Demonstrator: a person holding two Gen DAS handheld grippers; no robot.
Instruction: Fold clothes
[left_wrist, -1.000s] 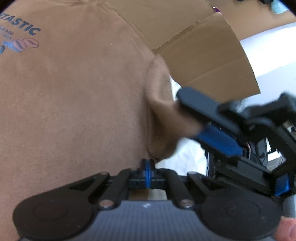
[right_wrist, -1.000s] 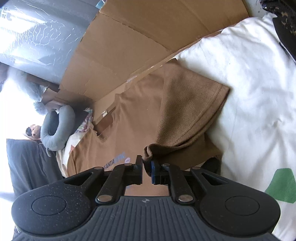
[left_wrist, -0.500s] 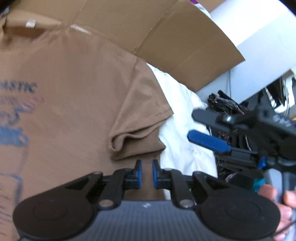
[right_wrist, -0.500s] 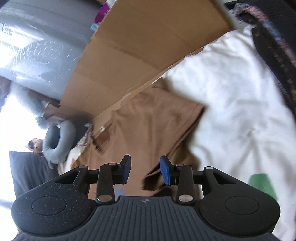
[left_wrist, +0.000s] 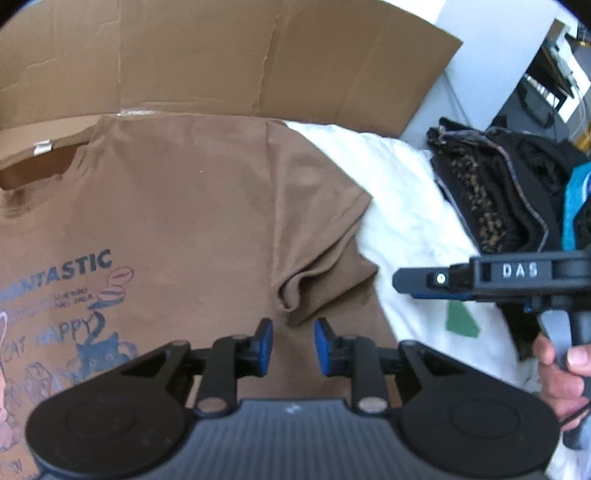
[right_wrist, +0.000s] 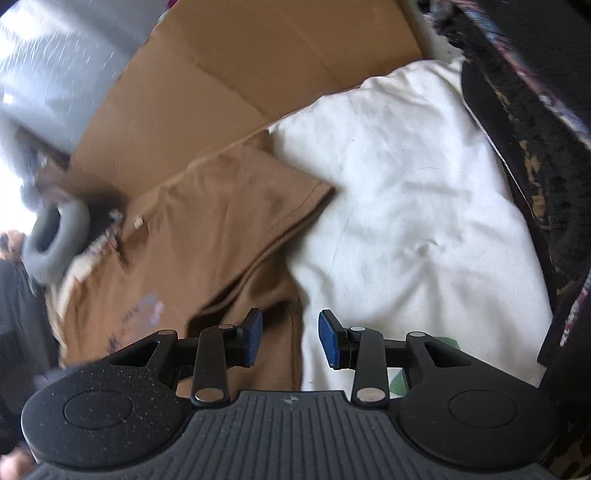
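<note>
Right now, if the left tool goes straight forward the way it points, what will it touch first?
Most likely the brown T-shirt: the open left tool points at the bunched fold under its sleeve. Nothing shows between them, though depth is hard to judge.

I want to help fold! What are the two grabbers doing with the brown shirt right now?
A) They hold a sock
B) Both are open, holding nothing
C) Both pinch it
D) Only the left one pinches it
B: the left gripper and right gripper both gape open above the flat brown shirt.
</note>
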